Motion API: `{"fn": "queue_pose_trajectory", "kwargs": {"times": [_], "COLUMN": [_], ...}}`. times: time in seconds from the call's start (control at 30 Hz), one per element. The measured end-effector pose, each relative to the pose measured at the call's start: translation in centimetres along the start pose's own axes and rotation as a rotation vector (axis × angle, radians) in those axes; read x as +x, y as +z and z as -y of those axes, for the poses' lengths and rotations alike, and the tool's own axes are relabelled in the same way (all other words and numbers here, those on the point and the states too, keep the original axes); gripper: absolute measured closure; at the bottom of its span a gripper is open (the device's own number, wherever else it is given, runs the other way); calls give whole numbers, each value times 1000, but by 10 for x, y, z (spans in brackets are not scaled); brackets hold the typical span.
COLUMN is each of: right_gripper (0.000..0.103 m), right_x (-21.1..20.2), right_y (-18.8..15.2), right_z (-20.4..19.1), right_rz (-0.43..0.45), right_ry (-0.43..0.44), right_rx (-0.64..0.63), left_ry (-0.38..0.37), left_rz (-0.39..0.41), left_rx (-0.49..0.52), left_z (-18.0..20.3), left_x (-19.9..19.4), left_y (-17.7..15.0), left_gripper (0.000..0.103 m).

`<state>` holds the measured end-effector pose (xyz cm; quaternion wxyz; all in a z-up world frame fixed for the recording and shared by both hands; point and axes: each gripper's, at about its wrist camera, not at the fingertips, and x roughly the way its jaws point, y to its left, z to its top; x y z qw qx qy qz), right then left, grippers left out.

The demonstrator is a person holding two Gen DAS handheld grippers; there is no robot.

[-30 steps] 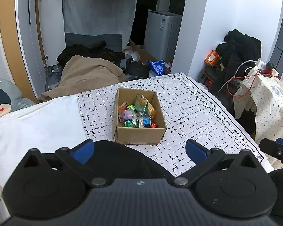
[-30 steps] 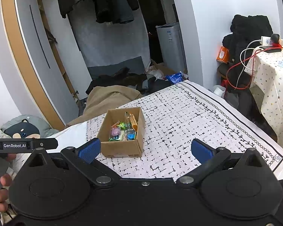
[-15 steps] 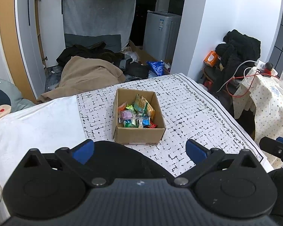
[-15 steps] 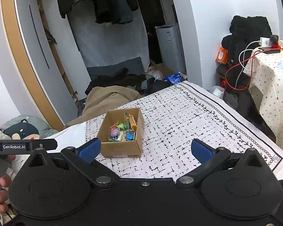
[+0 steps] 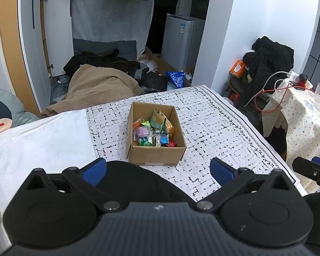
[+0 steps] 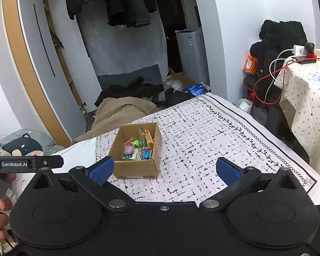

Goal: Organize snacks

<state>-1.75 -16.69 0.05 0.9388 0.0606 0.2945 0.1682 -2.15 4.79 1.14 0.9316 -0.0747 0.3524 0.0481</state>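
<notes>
Cardboard box (image 5: 156, 155) sits open-topped on the patterned cloth (image 5: 213, 128), approx centre of the bed, filled w/ wrapped snacks (image 5: 153, 131) in mixed colours. Left gripper (image 5: 157, 171): blue fingers spread wide, nothing held, hovering at 6 o'clock of the box, near its front wall but not touching. Right gripper (image 6: 164, 170): also wide open & empty, box at its 11 o'clock, just beyond the left fingertip. Bare cloth all round the box, most room toward 3 o'clock up to the leaf-border edge (image 6: 245, 132). White sheet (image 5: 38, 140) at 9 o'clock. Left hand (image 6: 0, 215) grips the other handle at the right-wrist view's left edge.
</notes>
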Motion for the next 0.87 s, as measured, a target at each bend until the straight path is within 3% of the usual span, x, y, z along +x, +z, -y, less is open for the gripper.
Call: {"fn": "queue_pose_trajectory", "kwargs": {"times": [0.87], "right_gripper": [0], "right_x": [25], "right_y": [9], "right_z": [-8], "right_rz": [-31], "right_ry": [-20], "right_rx": [-34], "left_ry": [-8], "left_rz": [-15], "left_rx": [15], "left_z": [1], "left_x": [22], "left_y": [5], "left_gripper": [0]}}
